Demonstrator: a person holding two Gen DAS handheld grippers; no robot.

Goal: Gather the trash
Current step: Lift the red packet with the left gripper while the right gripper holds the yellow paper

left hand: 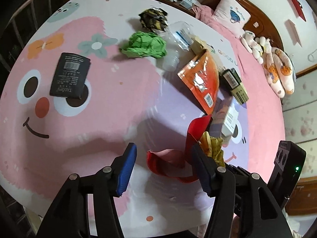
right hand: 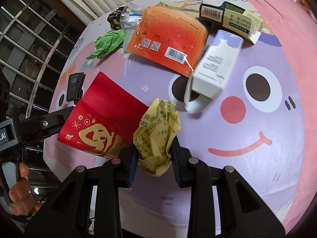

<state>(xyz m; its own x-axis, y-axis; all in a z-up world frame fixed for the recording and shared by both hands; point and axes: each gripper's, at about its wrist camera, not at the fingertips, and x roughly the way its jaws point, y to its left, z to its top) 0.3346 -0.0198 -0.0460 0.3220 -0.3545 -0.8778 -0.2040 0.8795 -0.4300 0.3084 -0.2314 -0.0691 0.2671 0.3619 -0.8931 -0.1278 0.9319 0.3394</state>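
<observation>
1. The collecting looks to be in its early part: most of the trash lies loose on the cartoon-printed surface (left hand: 83,123), and no bin or bag for it shows in either view.
2. The right gripper (right hand: 153,158) is clenched on a crumpled yellow paper (right hand: 156,130), held just above the surface near its front edge.
3. The left gripper (left hand: 164,168) stands released; the red envelope (right hand: 99,115) sits between its spread jaws, one jaw touching its edge, the other pad clear of it. Whether the envelope rests on the surface or hangs against that jaw I cannot tell.
4. Left to gather, by my judgement: everything but the yellow paper.
5. Count of crumpled paper wads: three — the yellow one, a green wad (left hand: 144,44) and a black-and-yellow wad (left hand: 153,18) at the far side.
6. Boxes and cartons: two — a white carton (right hand: 216,65) with an open flap and a dark green box (right hand: 231,17) behind it.
7. Flat packets: three — an orange pouch (right hand: 168,39), the red envelope, and a black packet (left hand: 69,75) lying well apart to the left.
8. One clear plastic bottle (left hand: 176,39) lies between the green wad and the orange pouch.
</observation>
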